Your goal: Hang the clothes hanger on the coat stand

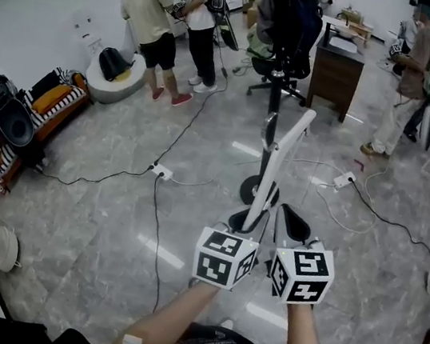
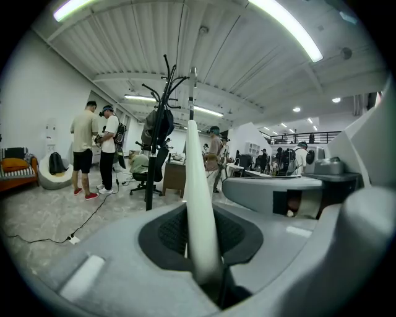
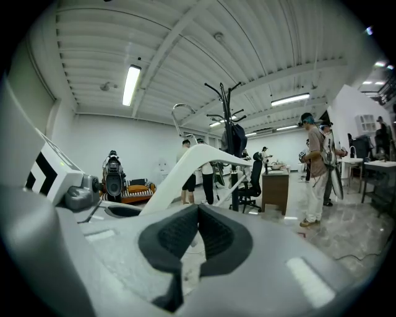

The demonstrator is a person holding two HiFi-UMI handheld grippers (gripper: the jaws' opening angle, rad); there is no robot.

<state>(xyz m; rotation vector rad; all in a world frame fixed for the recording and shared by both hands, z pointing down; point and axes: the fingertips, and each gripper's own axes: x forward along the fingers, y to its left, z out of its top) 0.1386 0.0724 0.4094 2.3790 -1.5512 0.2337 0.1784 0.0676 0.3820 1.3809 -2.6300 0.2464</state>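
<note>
Jaws of the left gripper (image 1: 247, 222) pinched the white clothes hanger (image 1: 277, 165) upright, ready for the coat stand (image 2: 151, 179); the right gripper (image 1: 294, 223) was closed, empty.

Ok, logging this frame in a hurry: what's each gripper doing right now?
Left gripper: closed on the clothes hanger.
Right gripper: closed, nothing between its jaws.

Bright, even indoor light from ceiling tubes (image 3: 131, 83); glare streaks on glossy floor (image 1: 160, 252); fisheye edges dark, warped.
</note>
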